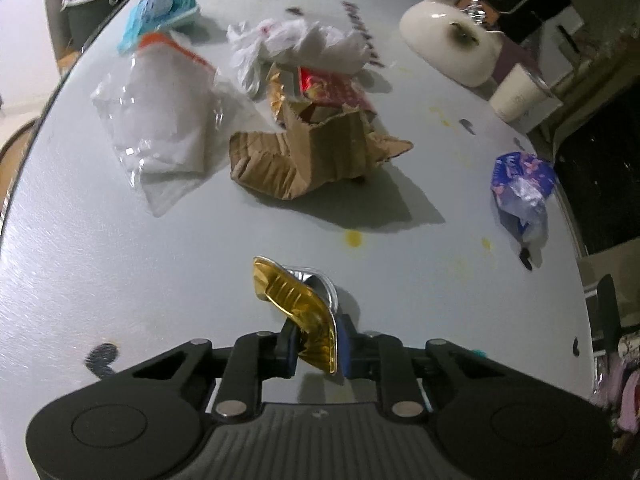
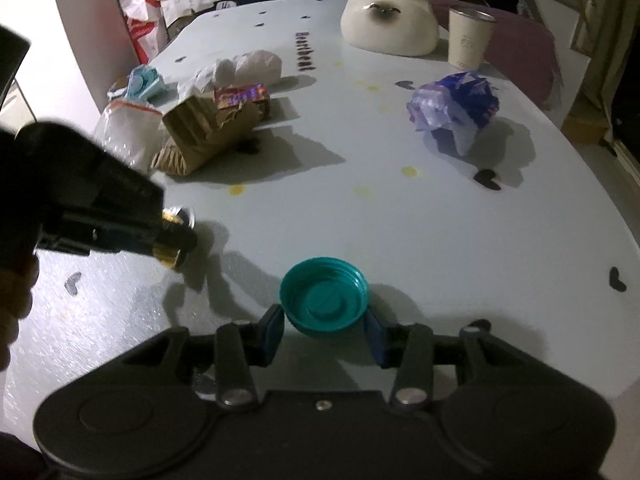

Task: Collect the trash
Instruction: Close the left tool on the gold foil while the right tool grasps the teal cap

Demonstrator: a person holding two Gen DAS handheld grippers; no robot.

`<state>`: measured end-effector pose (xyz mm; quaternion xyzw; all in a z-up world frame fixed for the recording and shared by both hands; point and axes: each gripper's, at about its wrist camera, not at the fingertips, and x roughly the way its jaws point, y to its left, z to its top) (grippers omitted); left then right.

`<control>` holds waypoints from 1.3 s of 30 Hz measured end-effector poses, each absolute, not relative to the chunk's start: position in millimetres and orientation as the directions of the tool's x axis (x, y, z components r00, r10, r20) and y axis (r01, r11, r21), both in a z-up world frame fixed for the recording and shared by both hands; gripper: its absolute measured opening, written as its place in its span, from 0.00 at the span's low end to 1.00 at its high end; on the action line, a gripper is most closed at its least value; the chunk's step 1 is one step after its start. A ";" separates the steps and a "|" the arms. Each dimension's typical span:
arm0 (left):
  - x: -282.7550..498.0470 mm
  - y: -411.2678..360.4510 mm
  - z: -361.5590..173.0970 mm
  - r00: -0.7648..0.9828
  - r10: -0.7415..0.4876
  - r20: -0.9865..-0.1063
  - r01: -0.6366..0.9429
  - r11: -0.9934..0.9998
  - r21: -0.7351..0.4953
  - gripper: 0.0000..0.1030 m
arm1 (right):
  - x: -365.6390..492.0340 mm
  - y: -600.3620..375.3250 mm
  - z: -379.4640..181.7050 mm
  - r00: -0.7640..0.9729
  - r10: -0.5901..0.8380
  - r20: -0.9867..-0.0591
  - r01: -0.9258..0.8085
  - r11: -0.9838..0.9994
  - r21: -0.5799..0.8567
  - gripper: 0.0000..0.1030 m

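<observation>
My left gripper point(image 1: 316, 344) is shut on a crumpled gold foil wrapper point(image 1: 294, 300) and holds it just above the white table point(image 1: 120, 272). It also shows in the right wrist view point(image 2: 178, 240) at the left, with the gold wrapper point(image 2: 172, 216) in it. My right gripper point(image 2: 324, 328) is shut on a teal plastic lid point(image 2: 323, 300) over the table's near part. Trash lies further off: torn brown cardboard point(image 1: 308, 156), a clear plastic bag point(image 1: 156, 120), crumpled white plastic point(image 1: 304, 44), a red box point(image 1: 332, 86), a blue wrapper point(image 1: 520, 188) and teal packaging point(image 1: 160, 12).
A cream cat-shaped ornament point(image 2: 390, 26) and a paper cup point(image 2: 468, 38) stand at the table's far right. A bin with a liner point(image 1: 90, 4) stands beyond the table's far left edge. Yellow stains point(image 1: 354, 238) and black heart marks point(image 1: 102, 358) dot the tabletop.
</observation>
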<state>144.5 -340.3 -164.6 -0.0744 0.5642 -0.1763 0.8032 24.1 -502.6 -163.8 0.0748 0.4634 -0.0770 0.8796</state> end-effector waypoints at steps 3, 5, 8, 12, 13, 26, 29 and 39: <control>137.6 -331.7 -152.6 0.335 -0.366 -0.868 0.231 0.925 -0.301 0.20 | 23.3 -502.7 -156.4 0.569 -0.073 -0.819 0.219 0.974 0.065 0.43; 134.2 -324.0 -144.0 0.359 -0.361 -0.861 0.237 0.927 -0.290 0.20 | 23.3 -501.9 -148.8 0.586 -0.076 -0.807 0.221 0.973 0.069 0.43; 129.2 -309.6 -130.2 0.397 -0.354 -0.847 0.240 0.930 -0.276 0.20 | 24.8 -499.7 -135.5 0.615 -0.073 -0.785 0.220 0.972 0.082 0.43; 120.6 -291.9 -111.7 0.450 -0.339 -0.826 0.250 0.936 -0.248 0.20 | 28.1 -491.4 -117.5 0.653 -0.065 -0.755 0.203 0.975 0.092 0.43; 118.8 -286.9 -107.6 0.460 -0.336 -0.822 0.253 0.937 -0.241 0.20 | 29.6 -488.2 -114.6 0.659 -0.062 -0.750 0.195 0.977 0.090 0.43; 113.6 -241.5 -147.4 0.273 -0.348 -0.897 0.239 0.928 -0.287 0.19 | 37.8 -445.9 -176.0 0.518 -0.014 -0.855 0.100 0.994 0.044 0.43; 112.1 -235.3 -163.4 0.226 -0.352 -0.908 0.202 0.929 -0.310 0.20 | 37.3 -442.1 -181.9 0.524 -0.017 -0.852 0.074 0.997 0.025 0.45; 115.3 -218.9 -172.5 0.223 -0.418 -0.881 0.044 0.907 -0.419 0.22 | 56.0 -435.1 -185.1 0.532 -0.012 -0.847 0.021 1.000 -0.001 0.61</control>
